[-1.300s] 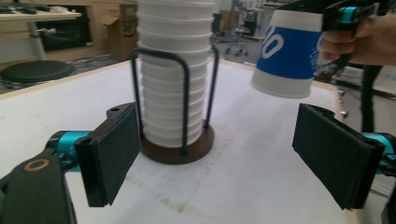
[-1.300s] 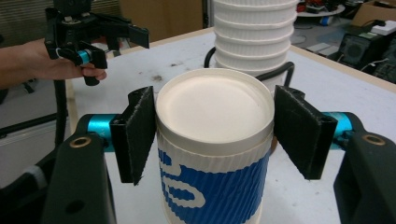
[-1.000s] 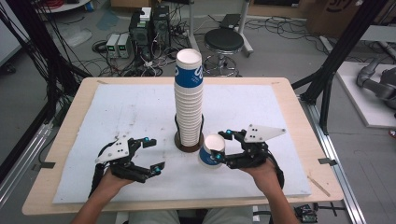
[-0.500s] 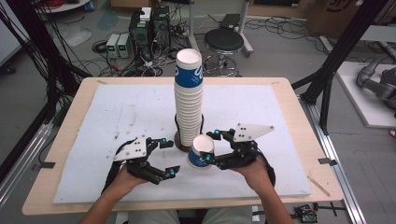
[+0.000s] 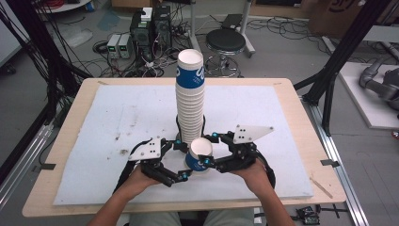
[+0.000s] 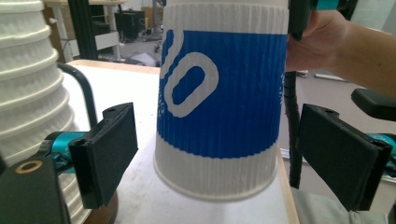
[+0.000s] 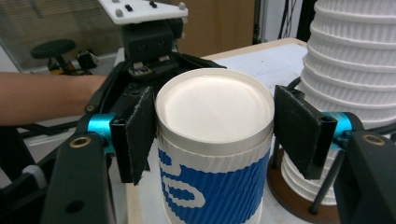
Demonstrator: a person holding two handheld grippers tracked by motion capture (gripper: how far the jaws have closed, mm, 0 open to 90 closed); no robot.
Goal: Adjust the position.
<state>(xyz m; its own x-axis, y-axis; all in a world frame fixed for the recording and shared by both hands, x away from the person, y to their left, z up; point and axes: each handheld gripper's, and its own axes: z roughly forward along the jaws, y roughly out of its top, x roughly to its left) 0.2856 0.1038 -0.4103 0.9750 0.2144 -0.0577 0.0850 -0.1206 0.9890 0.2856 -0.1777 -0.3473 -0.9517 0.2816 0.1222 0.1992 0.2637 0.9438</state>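
Note:
A tall stack of white ribbed paper cups (image 5: 190, 101) with a blue-printed cup on top stands mid-table on a dark round base. In front of it a single blue-and-white cup (image 5: 198, 155) hangs just above the white mat. My right gripper (image 5: 209, 149) is shut on it near the rim; its pads (image 7: 135, 135) press against the cup (image 7: 212, 154). My left gripper (image 5: 182, 161) is open from the other side. Its pads (image 6: 109, 149) stand either side of the cup (image 6: 219, 107) without touching it.
The white mat (image 5: 117, 117) covers most of the wooden table (image 5: 70, 122). The stack (image 6: 28, 93) stands close beside the left gripper, and its base (image 7: 289, 191) is next to the right one. Black frame posts flank the table.
My right gripper carried the cup leftward to in front of the stack. My left gripper moved right and now has its open jaws around the cup.

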